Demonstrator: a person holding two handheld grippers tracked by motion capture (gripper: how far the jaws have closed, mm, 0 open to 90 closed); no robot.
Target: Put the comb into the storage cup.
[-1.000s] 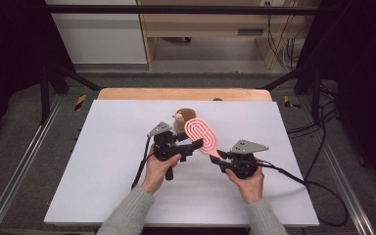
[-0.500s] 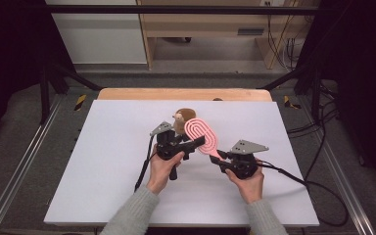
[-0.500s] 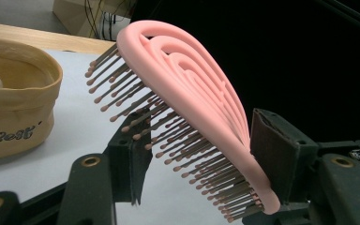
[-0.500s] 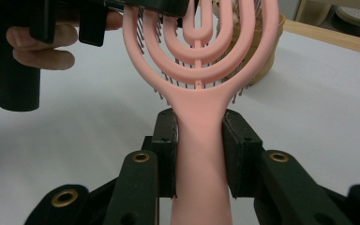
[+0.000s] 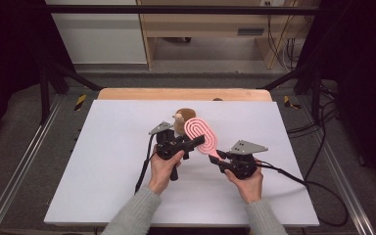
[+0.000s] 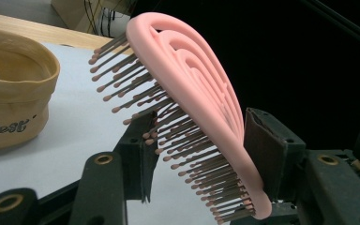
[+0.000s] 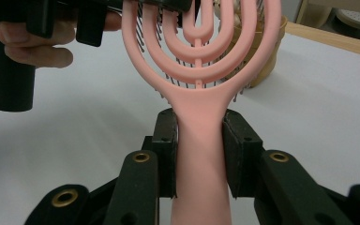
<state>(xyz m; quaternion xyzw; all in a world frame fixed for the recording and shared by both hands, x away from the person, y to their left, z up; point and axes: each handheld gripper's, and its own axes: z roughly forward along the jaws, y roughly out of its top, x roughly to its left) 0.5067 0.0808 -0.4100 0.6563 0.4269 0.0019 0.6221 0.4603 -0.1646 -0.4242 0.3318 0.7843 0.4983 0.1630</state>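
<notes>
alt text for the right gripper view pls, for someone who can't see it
A pink hairbrush stands upright with its handle clamped between the two black jaws of the right gripper. Behind it, over the white table, a hand holds the left gripper at the brush head, in front of a tan basket.

This looks like a lab or recording rig: a white surface (image 5: 103, 147) stands inside a black metal frame (image 5: 44, 83), black curtains hang at both sides, cables (image 5: 279, 49) dangle behind, and plain wooden furniture (image 5: 200, 29) stands beyond.
</notes>
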